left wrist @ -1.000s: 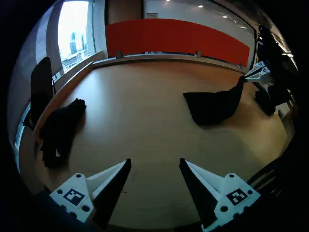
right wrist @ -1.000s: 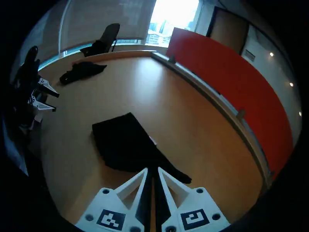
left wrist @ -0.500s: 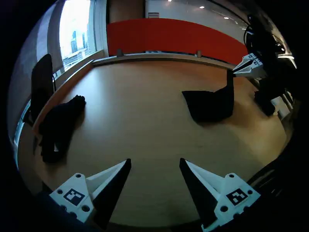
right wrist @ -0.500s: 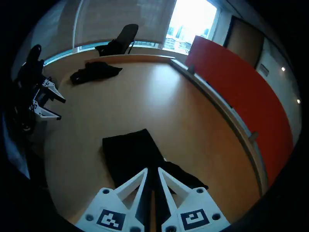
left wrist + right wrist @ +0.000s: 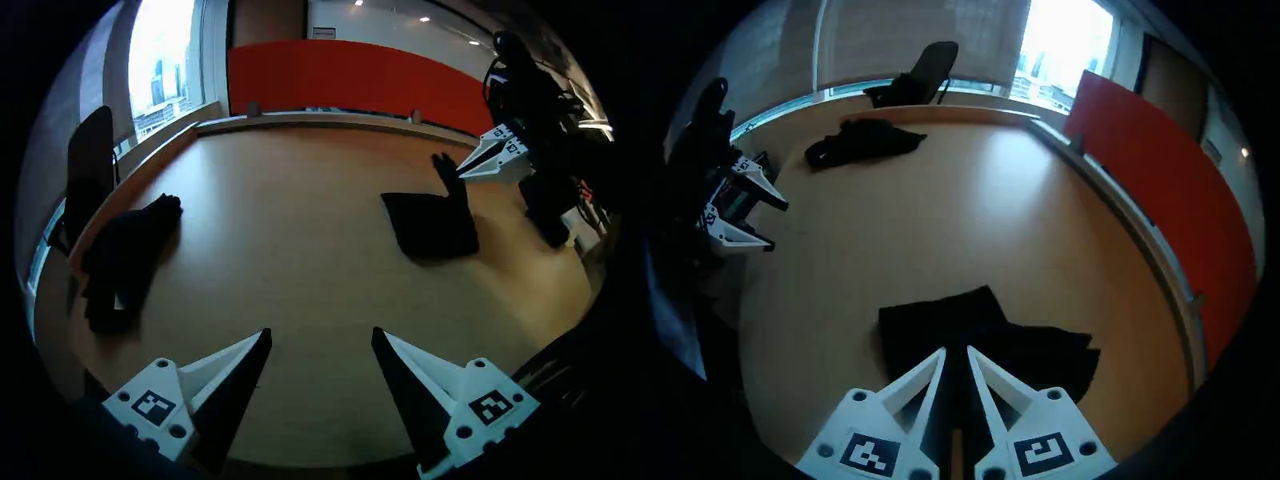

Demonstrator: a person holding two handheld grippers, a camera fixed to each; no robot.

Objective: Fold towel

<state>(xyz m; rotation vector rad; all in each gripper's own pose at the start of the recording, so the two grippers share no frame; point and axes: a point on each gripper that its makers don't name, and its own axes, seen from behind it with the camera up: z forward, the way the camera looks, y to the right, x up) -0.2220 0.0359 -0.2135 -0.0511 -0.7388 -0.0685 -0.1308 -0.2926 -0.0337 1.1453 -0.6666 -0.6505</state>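
Pinching one corner of the black towel (image 5: 1040,352), the right tool (image 5: 956,356) holds it raised above the rest lying flat on the table (image 5: 304,224), likely to lay one half over the other; the left tool (image 5: 320,332), spread and empty, hovers well apart.

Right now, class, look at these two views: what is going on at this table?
A person is folding a black towel on a wooden table, using tongs in each hand. The right tongs are shut on one corner of the towel and hold it raised above the part lying flat. The left tongs are open over bare table, apart from the towel and holding nothing. A dark cloth pile lies near the table's edge, by a chair.
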